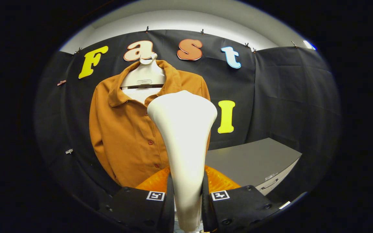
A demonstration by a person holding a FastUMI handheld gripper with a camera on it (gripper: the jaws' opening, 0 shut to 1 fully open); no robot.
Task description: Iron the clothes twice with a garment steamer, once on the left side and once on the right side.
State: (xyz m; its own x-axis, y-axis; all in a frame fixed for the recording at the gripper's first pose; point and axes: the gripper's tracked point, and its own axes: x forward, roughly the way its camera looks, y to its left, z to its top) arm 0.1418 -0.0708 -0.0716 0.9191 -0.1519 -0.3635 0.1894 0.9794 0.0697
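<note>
A white garment steamer [184,142] stands upright between my fingers, and my gripper [188,194] is shut on its narrow handle. Its wide head rises in front of the shirt's right half. The orange-brown button shirt [125,129] hangs on a white hanger [143,76] against the black booth wall, beyond the fingers. The steamer head looks a short way off the cloth; I cannot tell whether it touches. The steamer hides part of the shirt's right side.
A grey cabinet [254,160] with a drawer handle stands to the right of the shirt, below the wall. Something orange and translucent [219,183] sits low behind the steamer handle, just ahead of the fingers.
</note>
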